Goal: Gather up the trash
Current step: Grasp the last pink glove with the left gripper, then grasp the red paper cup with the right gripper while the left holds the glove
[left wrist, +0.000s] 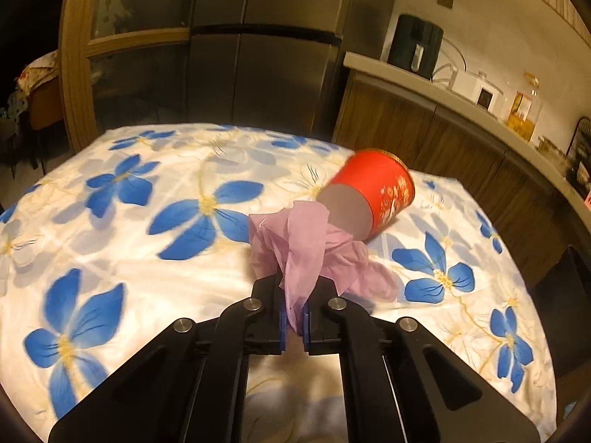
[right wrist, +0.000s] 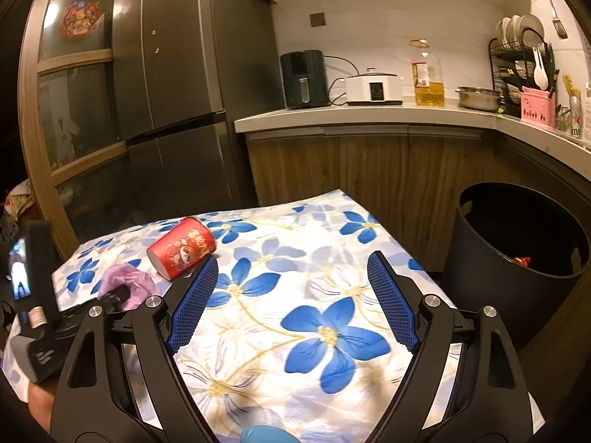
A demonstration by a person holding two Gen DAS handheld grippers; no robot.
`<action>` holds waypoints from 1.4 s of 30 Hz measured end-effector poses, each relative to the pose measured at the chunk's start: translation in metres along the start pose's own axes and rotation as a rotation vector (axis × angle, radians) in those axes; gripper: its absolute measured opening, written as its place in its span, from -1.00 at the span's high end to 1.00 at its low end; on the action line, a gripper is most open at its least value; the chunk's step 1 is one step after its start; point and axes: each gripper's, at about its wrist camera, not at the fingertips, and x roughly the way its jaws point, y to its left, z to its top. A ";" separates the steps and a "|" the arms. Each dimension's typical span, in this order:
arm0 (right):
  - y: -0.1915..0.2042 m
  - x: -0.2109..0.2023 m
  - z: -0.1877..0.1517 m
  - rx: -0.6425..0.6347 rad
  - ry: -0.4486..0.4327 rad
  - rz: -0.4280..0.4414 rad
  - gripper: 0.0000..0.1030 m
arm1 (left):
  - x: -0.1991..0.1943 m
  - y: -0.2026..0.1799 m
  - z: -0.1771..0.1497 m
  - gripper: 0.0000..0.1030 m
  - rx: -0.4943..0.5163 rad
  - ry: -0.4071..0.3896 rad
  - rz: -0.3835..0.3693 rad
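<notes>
Between the blue pads of the left gripper sits a crumpled piece of thin lilac-pink tissue or film, pinched tight by the closed jaws. Its loose, wrinkled folds fan out ahead of the fingertips and spread over the flowered tablecloth. Just beyond the pink wad, ahead and slightly right of this gripper, a red paper cup lies on its side, with a gold rim and a pale printed pattern near its wider end; the folds reach its near end, which is blurred out in this view.

The right gripper hangs over the cloth with its jaws spread wide and nothing between them. To its far left the same cup and pink wad lie on the cloth, the left gripper's tips at the wad. To the right of the right gripper, beside the table's edge, stands a dark round bin with something red inside it.
</notes>
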 end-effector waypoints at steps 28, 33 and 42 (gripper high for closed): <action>0.151 0.099 0.002 0.023 0.081 0.034 -0.75 | -0.072 0.095 0.011 0.91 -0.050 -0.159 0.076; 0.167 0.127 -0.001 0.026 0.116 -0.010 -0.75 | -0.071 0.099 0.011 0.91 -0.056 -0.163 0.054; 0.167 0.161 -0.001 0.095 0.180 -0.051 -0.70 | -0.063 0.104 0.010 0.91 -0.074 -0.140 0.022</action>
